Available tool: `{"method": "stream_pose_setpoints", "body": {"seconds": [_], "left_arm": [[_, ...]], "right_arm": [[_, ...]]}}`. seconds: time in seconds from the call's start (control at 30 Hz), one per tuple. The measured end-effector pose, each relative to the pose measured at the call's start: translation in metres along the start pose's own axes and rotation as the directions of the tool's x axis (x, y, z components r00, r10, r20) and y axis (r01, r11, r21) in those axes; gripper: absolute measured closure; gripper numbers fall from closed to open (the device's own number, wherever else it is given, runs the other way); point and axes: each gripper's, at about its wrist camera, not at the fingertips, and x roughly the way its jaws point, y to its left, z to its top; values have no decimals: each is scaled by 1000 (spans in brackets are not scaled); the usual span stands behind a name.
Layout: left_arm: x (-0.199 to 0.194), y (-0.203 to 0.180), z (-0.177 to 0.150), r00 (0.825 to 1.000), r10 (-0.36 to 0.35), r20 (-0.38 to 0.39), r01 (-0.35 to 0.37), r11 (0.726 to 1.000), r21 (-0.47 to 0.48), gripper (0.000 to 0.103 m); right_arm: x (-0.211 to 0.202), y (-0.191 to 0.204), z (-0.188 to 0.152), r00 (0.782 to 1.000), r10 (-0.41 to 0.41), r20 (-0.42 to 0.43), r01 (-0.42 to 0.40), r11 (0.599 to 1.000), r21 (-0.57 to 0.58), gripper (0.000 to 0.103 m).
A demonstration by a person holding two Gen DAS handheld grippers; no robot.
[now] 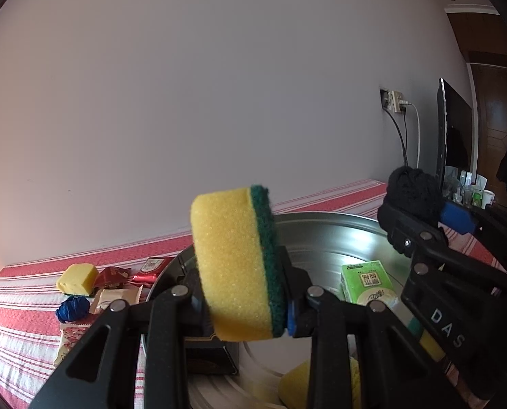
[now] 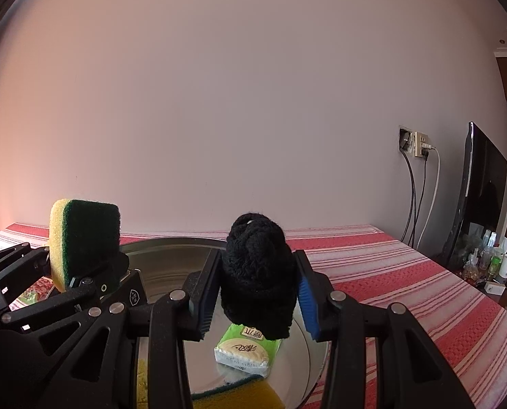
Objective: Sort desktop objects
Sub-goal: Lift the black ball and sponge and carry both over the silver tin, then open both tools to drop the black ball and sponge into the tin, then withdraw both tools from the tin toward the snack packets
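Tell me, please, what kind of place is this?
Probably a room in a home: a table under a red striped tablecloth, a flat television by the wall, and a wall socket with cables.

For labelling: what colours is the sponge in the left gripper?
Yellow foam with a dark green scouring layer, clearest in the left wrist view: sponge.

The left wrist view looks forward along its own gripper (image 1: 243,293) from just behind, low over the striped cloth (image 1: 21,334), facing the bare wall (image 1: 185,102); the steel basin (image 1: 321,235) fills its lower middle; the right wrist view sits likewise behind its gripper (image 2: 256,293), close above the same basin (image 2: 171,255); both share the basin, the green tissue pack (image 1: 367,283) (image 2: 250,347), the wall socket (image 1: 393,100) (image 2: 415,143) at right, and each other's gripper.
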Motion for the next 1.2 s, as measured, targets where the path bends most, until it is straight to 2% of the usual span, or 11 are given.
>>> {"method": "stream_pose_setpoints", "body": {"seconds": [0.13, 0.17, 0.2, 0.23, 0.3, 0.4, 0.47, 0.7, 1.2], "left_arm": [[1, 2, 0, 1000, 5, -9, -5, 1000, -13, 71], [1, 2, 0, 1000, 10, -10, -10, 1000, -18, 66], [1, 3, 0, 1000, 15, -11, -15, 1000, -23, 52], [1, 4, 0, 1000, 30, -10, -30, 999, -29, 48], [1, 9, -1, 998, 59, -11, -60, 997, -54, 32], [1, 17, -3, 997, 78, -12, -79, 992, -98, 17], [0, 21, -4, 995, 96, -7, -96, 988, -118, 12], [-2, 28, -7, 993, 120, -7, -119, 981, -155, 5], [-1, 33, -8, 993, 120, -4, -119, 979, -165, 1]], "right_arm": [[2, 1, 0, 1000, 5, -17, -5, 1000, -2, 58], [2, 1, 0, 1000, 3, -20, -3, 1000, -1, 58], [2, 0, 0, 1000, 2, -20, -2, 1000, 1, 57], [1, 0, 0, 1000, 2, -19, -2, 1000, 1, 52], [2, -3, 1, 1000, -11, -17, 11, 1000, 4, 45], [-1, -9, 0, 1000, -20, -10, 20, 999, 33, 37], [-2, -13, 1, 1000, -19, -8, 19, 998, 53, 34], [0, -15, 4, 1000, -6, 4, 5, 999, 44, 34], [-1, -17, 4, 1000, -4, 24, 3, 999, 48, 33]]}}
